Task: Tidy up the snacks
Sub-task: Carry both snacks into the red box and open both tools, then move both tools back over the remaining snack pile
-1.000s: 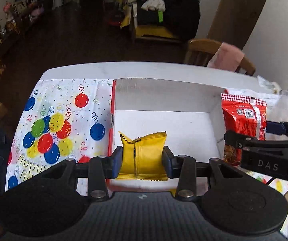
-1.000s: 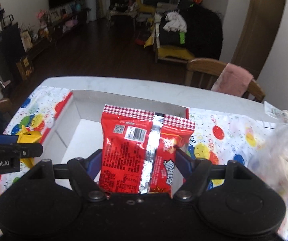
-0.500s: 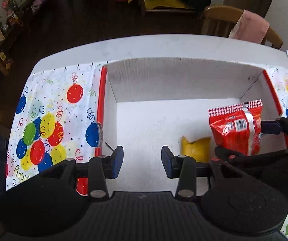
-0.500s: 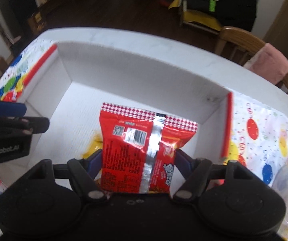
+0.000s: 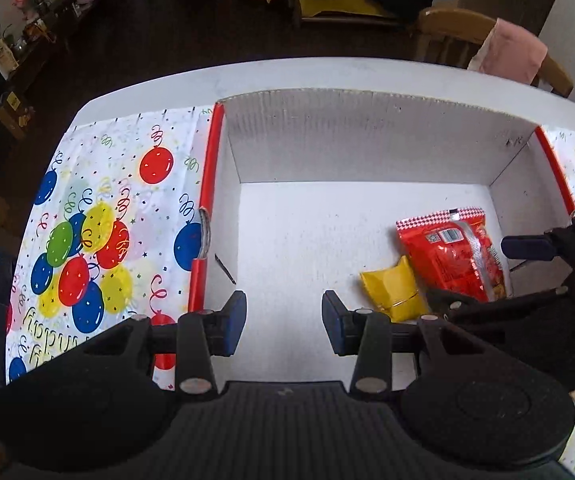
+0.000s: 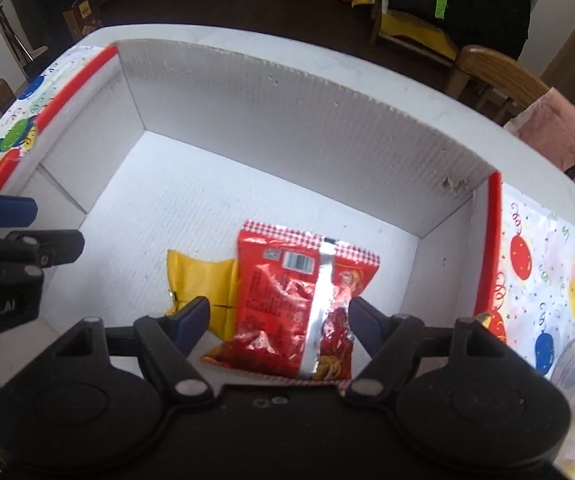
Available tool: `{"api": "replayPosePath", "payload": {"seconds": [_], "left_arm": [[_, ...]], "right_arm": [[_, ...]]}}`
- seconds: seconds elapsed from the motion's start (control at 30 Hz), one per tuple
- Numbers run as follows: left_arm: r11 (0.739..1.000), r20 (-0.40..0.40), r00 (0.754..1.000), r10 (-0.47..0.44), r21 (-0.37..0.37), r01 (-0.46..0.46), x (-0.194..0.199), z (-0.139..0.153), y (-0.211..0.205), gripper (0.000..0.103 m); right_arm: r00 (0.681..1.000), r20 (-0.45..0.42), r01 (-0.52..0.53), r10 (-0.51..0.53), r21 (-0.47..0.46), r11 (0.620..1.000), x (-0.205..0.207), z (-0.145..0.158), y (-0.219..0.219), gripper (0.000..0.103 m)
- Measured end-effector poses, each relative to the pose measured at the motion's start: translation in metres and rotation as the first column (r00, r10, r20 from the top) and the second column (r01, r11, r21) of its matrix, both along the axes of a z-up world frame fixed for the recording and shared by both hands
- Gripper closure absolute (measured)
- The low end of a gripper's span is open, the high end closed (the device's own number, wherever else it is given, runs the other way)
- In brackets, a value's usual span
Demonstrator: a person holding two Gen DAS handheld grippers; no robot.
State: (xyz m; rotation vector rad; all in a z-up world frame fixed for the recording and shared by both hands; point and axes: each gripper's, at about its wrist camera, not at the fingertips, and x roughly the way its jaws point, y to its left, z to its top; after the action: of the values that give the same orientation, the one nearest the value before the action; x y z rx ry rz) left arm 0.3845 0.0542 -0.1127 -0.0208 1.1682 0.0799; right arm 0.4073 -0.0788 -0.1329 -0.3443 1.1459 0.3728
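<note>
White box sits on the worktop. 2 snacks lie on the box floor: the red packet touching the yellow packet. Left gripper: jaws part-open, holding nothing. Right gripper: jaws opening, astride the red packet, no longer clamping it.

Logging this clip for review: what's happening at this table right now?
A person with a handheld gripper in each hand is putting snacks into a white cardboard box. The left gripper is open and holds nothing; a yellow packet lies on the box floor. The right gripper straddles a red snack bag resting beside the yellow packet, its jaws opening, with a gap showing at the left jaw.
</note>
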Motion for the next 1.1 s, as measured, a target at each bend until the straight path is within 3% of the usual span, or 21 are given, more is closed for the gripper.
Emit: {"api": "replayPosePath", "payload": {"seconds": [0.43,0.7,1.1], "left_arm": [[0.994,0.110,0.993,-0.047,-0.098,0.058,-0.035,0.054,0.002,0.062],[0.983,0.217,0.970,-0.110,-0.120,0.139,-0.079,0.093,0.003,0.062],[0.973,0.298,0.943,-0.146,-0.128,0.191,-0.161,0.114,0.016,0.059]], "right_arm": [[0.993,0.097,0.059,-0.073,0.137,0.989,-0.036,0.074,-0.025,0.019],[0.977,0.169,0.091,-0.132,0.233,0.968,-0.083,0.119,-0.045,0.015],[0.955,0.219,0.121,-0.202,0.333,0.935,-0.168,0.136,-0.055,0.011]]}}
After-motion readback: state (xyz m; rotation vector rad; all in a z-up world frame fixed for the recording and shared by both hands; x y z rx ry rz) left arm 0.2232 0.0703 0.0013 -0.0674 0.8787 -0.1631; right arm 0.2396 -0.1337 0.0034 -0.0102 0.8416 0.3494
